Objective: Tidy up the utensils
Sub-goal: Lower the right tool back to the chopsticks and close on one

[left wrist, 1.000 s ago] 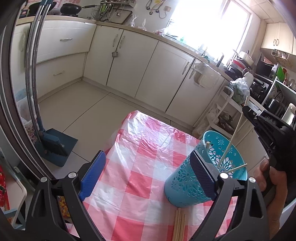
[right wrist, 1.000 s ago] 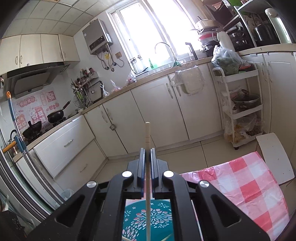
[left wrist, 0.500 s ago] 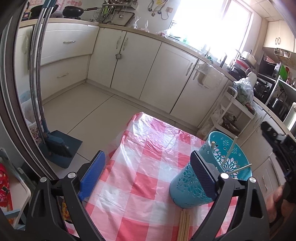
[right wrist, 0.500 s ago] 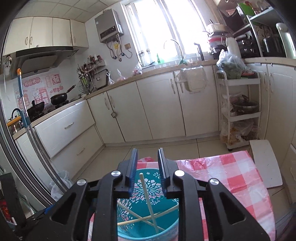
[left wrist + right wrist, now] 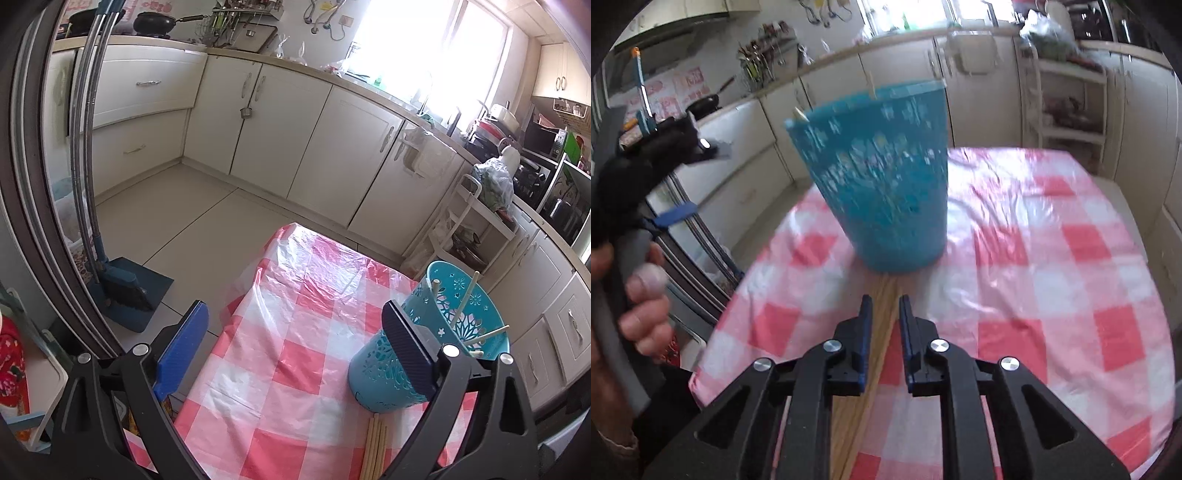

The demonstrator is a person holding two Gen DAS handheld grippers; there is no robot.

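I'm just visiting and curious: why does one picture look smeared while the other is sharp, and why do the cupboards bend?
Right wrist view: the blue basket and checked tablecloth are streaked by motion blur. Left wrist view: crisp, though the window is blown out white with glare. Both views: the fisheye lens curves straight lines, such as the broom handle, and darkens the corners.

Your right gripper (image 5: 883, 308) points steeply down, jaws closing but still parted, pads clamping nothing. Your left gripper (image 5: 295, 332) tilts down with its jaws spread wide and empty. Your left hand (image 5: 635, 295) wraps its handle, fingers (image 5: 646, 280) curled round the grip.
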